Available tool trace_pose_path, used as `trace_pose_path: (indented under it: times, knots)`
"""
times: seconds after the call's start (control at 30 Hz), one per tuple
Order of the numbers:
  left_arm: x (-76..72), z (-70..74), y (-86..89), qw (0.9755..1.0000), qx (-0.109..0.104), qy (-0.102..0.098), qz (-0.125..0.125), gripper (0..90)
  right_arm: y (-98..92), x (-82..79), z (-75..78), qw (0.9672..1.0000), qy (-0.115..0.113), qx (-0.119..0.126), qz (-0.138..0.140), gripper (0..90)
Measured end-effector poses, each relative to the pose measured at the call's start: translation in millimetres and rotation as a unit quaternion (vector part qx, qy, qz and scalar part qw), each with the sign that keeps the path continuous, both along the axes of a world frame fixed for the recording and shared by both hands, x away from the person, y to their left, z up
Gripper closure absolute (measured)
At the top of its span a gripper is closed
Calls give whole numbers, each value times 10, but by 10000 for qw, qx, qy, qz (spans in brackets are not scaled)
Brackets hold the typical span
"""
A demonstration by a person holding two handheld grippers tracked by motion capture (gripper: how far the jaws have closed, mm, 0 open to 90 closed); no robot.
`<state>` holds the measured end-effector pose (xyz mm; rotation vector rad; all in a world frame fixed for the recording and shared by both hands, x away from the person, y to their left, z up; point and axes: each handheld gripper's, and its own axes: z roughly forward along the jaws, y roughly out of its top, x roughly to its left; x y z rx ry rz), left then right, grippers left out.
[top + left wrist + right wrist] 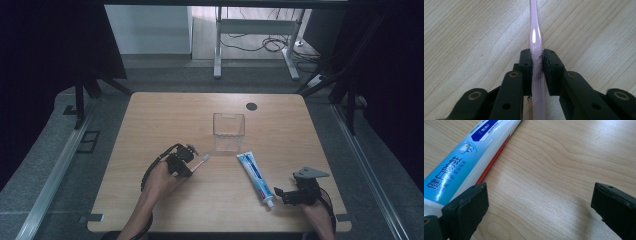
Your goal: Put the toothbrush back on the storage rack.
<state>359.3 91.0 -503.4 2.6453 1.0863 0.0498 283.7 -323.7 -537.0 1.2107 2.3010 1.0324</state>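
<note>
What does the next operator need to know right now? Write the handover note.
Left gripper: jaws closed on the pink toothbrush handle, brush low over the table.
Right gripper: open, holding nothing, beside the cap end of the toothpaste tube.
Clear container: mid-table, looks empty.
Done: toothbrush gripped.
Left, probably: toothbrush into the container, then pick up the toothpaste.

A wooden table [165,115] lies mostly bare, with open room along its far edge and down both sides. Near the middle stands a clear plastic box [228,125], and just in front of it a toothpaste tube [254,176] lies slanted, blocking a straight path across. A pink toothbrush [201,161] lies left of the tube, with bare wood between them.
</note>
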Motion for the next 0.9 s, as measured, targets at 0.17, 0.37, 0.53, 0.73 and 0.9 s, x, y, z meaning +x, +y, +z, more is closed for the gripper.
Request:
trace_pose_path:
  times: [0.17, 0.37, 0.53, 0.73, 0.9]
  knots:
    - [10, 5, -9, 10000, 40, 42, 39, 788, 3, -1, -2, 10000, 0, -11, 16, 14]
    - [12, 49, 4, 10000, -70, -34, 60, 789, -5, -1, 1, 10000, -4, 2, -8, 14]
    - [-2, 147, 38, 9997, -206, -123, 78, 790, -2, -2, 1, 10000, 6, -9, -5, 14]
    - [-7, 226, 78, 9992, -331, -226, 76, 789, -8, -1, 1, 10000, -9, 0, -18, 14]
    - [-10, 306, 127, 9984, -467, -305, 89, 789, -12, -2, 5, 10000, -35, 9, -32, 14]
